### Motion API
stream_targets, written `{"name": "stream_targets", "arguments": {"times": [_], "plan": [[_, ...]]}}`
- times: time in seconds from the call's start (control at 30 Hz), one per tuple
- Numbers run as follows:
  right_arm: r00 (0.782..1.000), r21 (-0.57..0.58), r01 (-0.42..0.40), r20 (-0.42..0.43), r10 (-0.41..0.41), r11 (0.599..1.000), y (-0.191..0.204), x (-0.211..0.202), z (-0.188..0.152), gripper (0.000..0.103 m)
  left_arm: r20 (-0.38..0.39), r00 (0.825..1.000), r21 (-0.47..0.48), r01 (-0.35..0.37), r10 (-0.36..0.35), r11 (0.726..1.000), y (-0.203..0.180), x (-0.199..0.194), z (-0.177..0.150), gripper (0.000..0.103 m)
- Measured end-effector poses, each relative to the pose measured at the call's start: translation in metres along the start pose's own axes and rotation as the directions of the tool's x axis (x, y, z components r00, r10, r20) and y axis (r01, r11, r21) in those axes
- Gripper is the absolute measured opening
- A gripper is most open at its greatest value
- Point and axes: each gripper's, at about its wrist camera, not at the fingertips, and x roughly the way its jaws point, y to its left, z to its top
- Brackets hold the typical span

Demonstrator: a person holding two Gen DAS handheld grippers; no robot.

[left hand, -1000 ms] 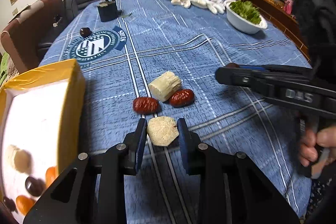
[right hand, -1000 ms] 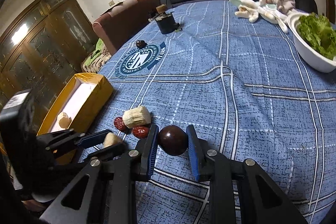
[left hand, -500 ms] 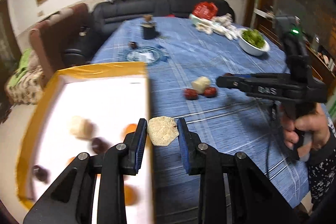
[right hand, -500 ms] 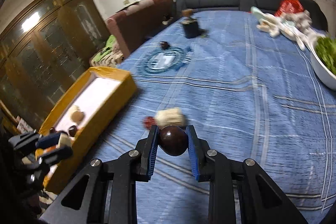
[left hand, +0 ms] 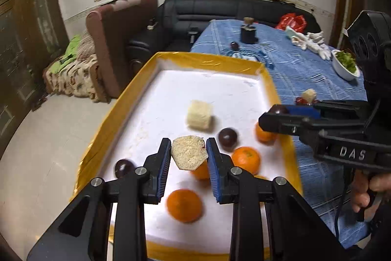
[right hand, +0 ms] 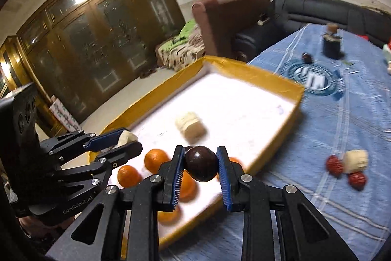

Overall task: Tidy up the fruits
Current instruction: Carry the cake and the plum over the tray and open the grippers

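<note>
My left gripper [left hand: 188, 158] is shut on a pale cut chunk [left hand: 188, 155] and holds it above the yellow-walled white tray [left hand: 207, 60]. My right gripper [right hand: 200, 164] is shut on a dark round fruit [right hand: 201, 163] over the tray's near edge [right hand: 276, 151]. In the tray lie several oranges [left hand: 245, 159], dark fruits [left hand: 227, 137] and a pale chunk [left hand: 199, 115]. The right gripper shows in the left wrist view [left hand: 276, 111]; the left gripper shows in the right wrist view [right hand: 127, 141].
On the blue cloth [right hand: 354, 129] lie two red dates [right hand: 357, 179] and a pale chunk [right hand: 355, 160]. Farther off are a dark fruit [right hand: 306, 56], a dark jar [right hand: 330, 44], a bowl of greens [left hand: 345, 64] and white gloves [left hand: 310, 40].
Both grippers have swung left from over the cloth to over the tray, each still holding its piece.
</note>
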Motion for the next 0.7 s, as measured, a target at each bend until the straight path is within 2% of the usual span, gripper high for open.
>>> {"name": "stream_targets", "arguments": {"times": [0.2,0.37,0.4,0.43,0.53,0.57,0.7], "plan": [[0.999,-0.041,0.018,-0.042,-0.02,0.999,0.02,0.027,-0.003,0.027,-0.009,0.999,-0.019,-0.043,0.042,0.999,0.011,0.005,-0.006,0.027],[0.997,-0.061,0.039,-0.059,-0.043,0.997,0.026,0.033,-0.008,0.031,-0.037,0.995,-0.029,-0.089,0.088,0.996,0.015,0.009,-0.009,0.027],[0.998,-0.06,0.033,-0.058,-0.036,0.998,0.026,0.031,-0.007,0.037,-0.04,0.994,-0.028,-0.099,0.098,0.995,0.016,0.009,-0.01,0.028],[0.998,-0.055,0.026,-0.054,-0.029,0.998,0.024,0.029,-0.007,0.042,-0.039,0.994,-0.027,-0.105,0.104,0.994,0.016,0.008,-0.01,0.032],[0.999,-0.054,0.03,-0.024,-0.031,0.998,0.02,0.016,-0.004,0.046,-0.035,0.992,-0.029,-0.122,0.121,0.992,0.016,0.004,-0.008,0.062],[1.0,-0.052,0.025,-0.007,-0.025,0.998,0.015,0.008,-0.002,0.047,-0.024,0.992,-0.027,-0.126,0.126,0.992,0.014,0.002,-0.007,0.066],[0.996,-0.018,0.056,0.066,-0.055,0.998,-0.011,-0.025,0.003,0.052,-0.008,0.992,0.006,-0.122,0.122,0.992,0.005,-0.004,-0.002,0.07]]}}
